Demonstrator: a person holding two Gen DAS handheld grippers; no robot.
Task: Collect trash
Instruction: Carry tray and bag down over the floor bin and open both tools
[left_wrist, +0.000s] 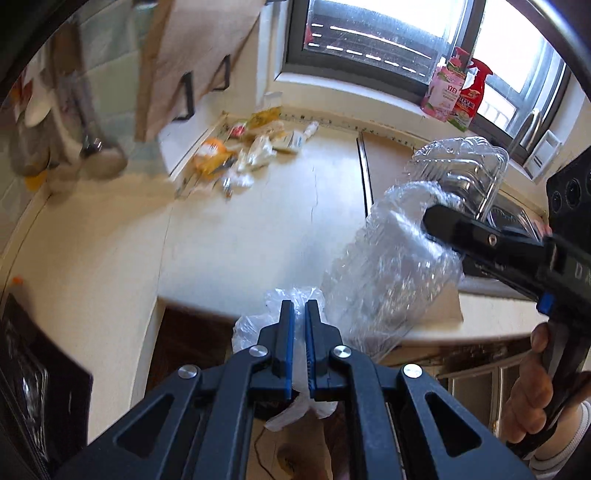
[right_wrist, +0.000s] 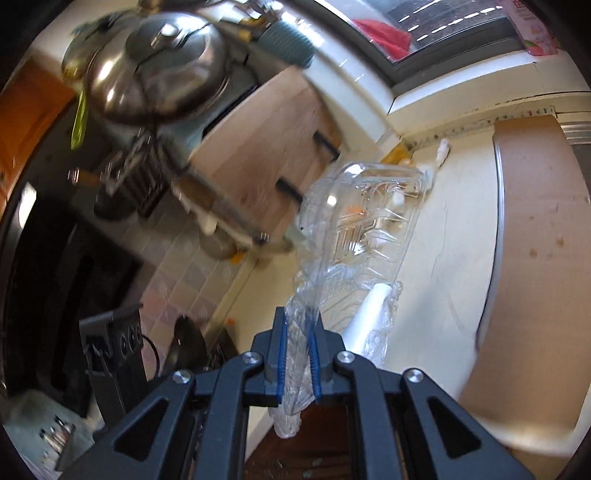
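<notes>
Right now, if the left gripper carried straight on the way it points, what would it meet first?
Most likely the bare cream countertop. The left gripper, shut on a thin plastic bag, aims down across it. The trash pile lies farther back and left, though depth is hard to judge.

Both wrist views look down, close, sharing the countertop (left_wrist: 258, 221).

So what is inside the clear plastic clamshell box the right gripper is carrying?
Through the clear plastic clamshell box only blurred orange and white patches show; whether they lie inside it or behind it cannot be told. Crumpled clear film covers its lower end, where the right gripper clamps it.
</notes>
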